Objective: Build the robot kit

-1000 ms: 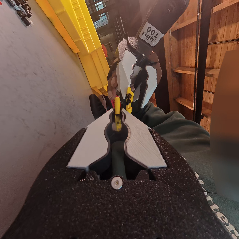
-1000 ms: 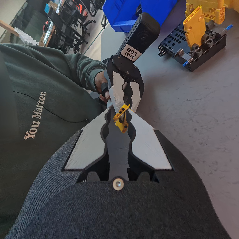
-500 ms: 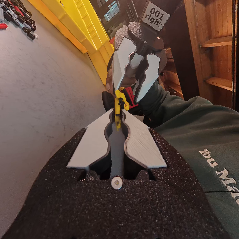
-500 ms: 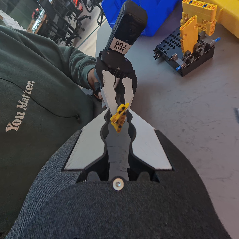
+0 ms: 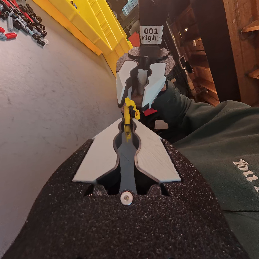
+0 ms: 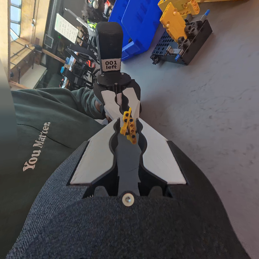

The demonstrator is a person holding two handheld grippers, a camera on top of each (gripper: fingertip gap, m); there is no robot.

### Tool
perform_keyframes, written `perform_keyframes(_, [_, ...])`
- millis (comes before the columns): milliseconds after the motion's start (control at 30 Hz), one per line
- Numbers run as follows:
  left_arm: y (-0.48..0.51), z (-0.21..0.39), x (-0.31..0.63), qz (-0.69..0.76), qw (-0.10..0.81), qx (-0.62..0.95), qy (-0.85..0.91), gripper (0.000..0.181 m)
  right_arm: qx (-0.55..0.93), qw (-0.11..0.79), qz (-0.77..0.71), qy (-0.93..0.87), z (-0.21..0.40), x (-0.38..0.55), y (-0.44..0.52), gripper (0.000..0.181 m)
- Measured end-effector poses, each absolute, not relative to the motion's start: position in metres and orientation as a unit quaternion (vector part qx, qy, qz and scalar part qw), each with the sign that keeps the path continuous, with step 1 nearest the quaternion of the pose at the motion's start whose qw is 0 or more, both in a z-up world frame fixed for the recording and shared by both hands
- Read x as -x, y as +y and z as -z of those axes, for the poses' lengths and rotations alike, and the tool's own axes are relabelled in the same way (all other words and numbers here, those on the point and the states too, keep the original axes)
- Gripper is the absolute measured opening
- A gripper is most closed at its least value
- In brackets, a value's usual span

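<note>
The grey surface (image 6: pixel 196 112) is the biggest thing I see. At 1 o'clock in the right wrist view sit blue bins (image 6: pixel 134 28) and a black and yellow block build (image 6: pixel 182 36). In the left wrist view, yellow bins (image 5: pixel 89 23) run along the top at 11 o'clock, with a pile of small red, grey and black parts (image 5: pixel 21 26) at 10 o'clock. My left tongs (image 5: pixel 127 120) are pressed together, pinching a little yellow piece with holes (image 5: pixel 127 119). My right tongs (image 6: pixel 128 120) are spread, with the yellow piece between the tips; they face the left ones tip to tip.
</note>
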State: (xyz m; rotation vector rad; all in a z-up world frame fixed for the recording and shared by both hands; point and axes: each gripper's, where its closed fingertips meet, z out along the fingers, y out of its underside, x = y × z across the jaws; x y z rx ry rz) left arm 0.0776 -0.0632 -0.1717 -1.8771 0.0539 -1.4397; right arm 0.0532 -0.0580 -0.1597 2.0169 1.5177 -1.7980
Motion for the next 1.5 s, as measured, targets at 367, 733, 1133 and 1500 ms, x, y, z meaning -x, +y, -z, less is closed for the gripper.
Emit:
perform_keyframes(367, [-0.064, 0.176, -0.079, 0.555, 0.373, 0.744, 0.025, 0.006, -0.670, -0.003, 0.570, 0.476, 0.162, -0.054, -0.057, 0.017])
perform_keyframes(733, [-0.064, 0.179, -0.079, 0.545, 0.371, 0.751, 0.028, 0.006, -0.669, -0.016, 0.574, 0.472, 0.163, -0.054, -0.054, 0.008])
perform_keyframes(1133, [-0.073, 0.128, -0.068, 0.628, 0.417, 0.652, 0.080, 0.006, -0.595, -0.108, 0.618, 0.503, 0.124, -0.069, -0.042, 0.006])
perform_keyframes(1500, [-0.086, 0.124, -0.070, 0.553, 0.462, 0.661, 0.208, 0.006, -0.559, -0.113, 0.553, 0.607, 0.111, -0.069, -0.070, 0.006])
